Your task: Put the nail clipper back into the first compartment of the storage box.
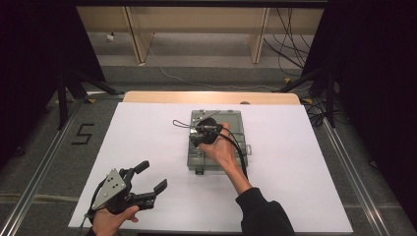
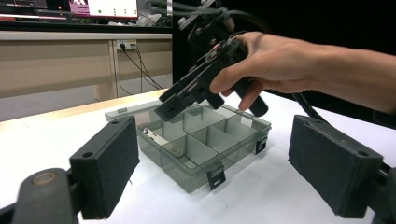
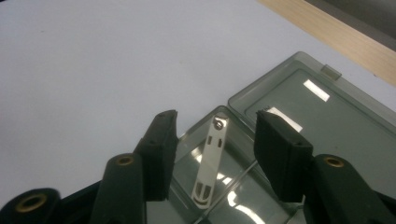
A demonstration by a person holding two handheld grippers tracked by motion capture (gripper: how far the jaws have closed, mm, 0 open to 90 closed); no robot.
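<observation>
A smoky clear compartment box (image 1: 197,158) lies open in the middle of the white sheet, its lid (image 3: 322,109) laid flat behind it. A flat metal piece like a nail clipper (image 3: 210,163) rests in a corner compartment, also visible as a silver strip (image 2: 156,136). My right gripper (image 3: 215,140) hangs open just above that compartment, one jaw on either side of the metal piece and touching nothing. From above, the right gripper (image 1: 197,130) sits over the box's far-left part. My left gripper (image 1: 152,176) is open and empty near the front left, aimed at the box (image 2: 201,144).
The white sheet (image 1: 147,132) covers most of the table, with a wooden edge (image 1: 211,97) at the far side. Black latches (image 2: 215,177) hang on the box's front wall. A cable (image 1: 241,152) trails along the right forearm. Stands and cables are on the floor beyond.
</observation>
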